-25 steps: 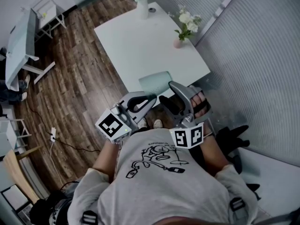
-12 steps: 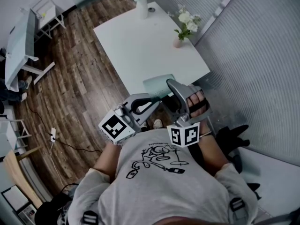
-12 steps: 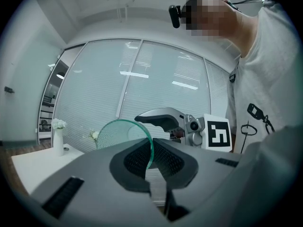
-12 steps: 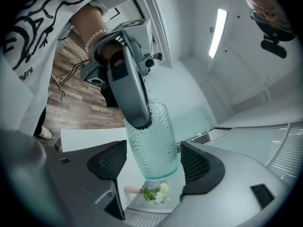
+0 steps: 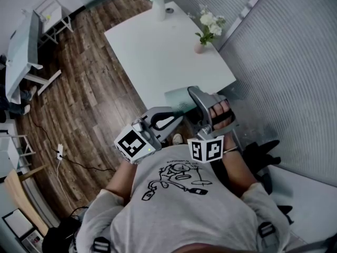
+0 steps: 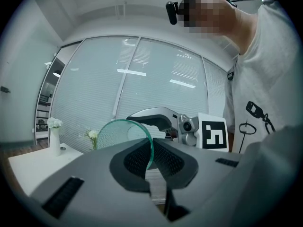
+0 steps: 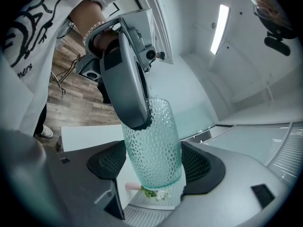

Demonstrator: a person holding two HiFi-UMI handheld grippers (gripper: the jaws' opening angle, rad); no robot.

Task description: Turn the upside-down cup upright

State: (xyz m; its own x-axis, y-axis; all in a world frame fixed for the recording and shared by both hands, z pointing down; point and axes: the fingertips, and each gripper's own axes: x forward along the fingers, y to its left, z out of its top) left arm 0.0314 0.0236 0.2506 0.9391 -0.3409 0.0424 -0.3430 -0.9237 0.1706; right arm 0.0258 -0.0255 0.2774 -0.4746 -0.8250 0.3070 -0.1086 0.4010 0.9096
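Tabletop (image 5: pixel 158 46): white, unchanged;
Cup (image 5: pixel 176 100): shifted right, into right gripper (image 7: pixel 152 162); its pads hug both sides;
Left gripper (image 6: pixel 152 157): nudged right; pinches rim

An office-like room, shown by blind-covered glass walls (image 5: pixel 295 62), a white table (image 5: pixel 158 51) and wood floor (image 5: pixel 89 94)

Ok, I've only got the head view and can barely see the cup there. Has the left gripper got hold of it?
Observer: Yes. The left gripper view shows the left gripper shut on the wall of the cup, with one jaw inside the rim.
Operator: And the right one?
Observer: The right gripper view shows the right gripper closed against both sides of the cup, near its base.
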